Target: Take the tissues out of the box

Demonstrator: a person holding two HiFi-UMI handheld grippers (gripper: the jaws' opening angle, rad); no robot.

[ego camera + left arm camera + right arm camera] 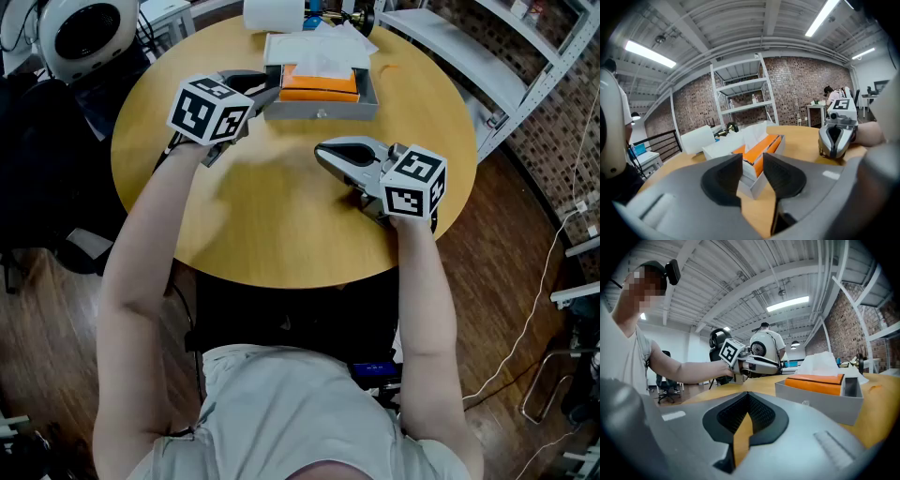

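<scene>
On a round wooden table (pixel 281 225), at the middle of its far edge, stands the tissue box (pixel 319 101): a grey open case with an orange insert. White tissues (pixel 319 52) rise from its top. A white roll (pixel 272 14) stands just behind it at the same edge. The room has a dark wood floor (pixel 56 309), a brick wall (pixel 553 122) and pale metal shelving (pixel 497 66) to the right, and a white domed device (pixel 84 33) off the table's far left edge. The only markings are black-and-white square codes on the cubes of both tools.

Both bare forearms reach forward from the table's near edge. The left hand-held gripper (pixel 265 92) points at the left end of the tissue box, close to its near left corner. Its jaws stand released with a clear gap, and nothing is between the pads. The right hand-held gripper (pixel 323 150) lies low near the table's centre, pointing left, well apart from the box. Its jaws are clenched at the tips and hold nothing.
</scene>
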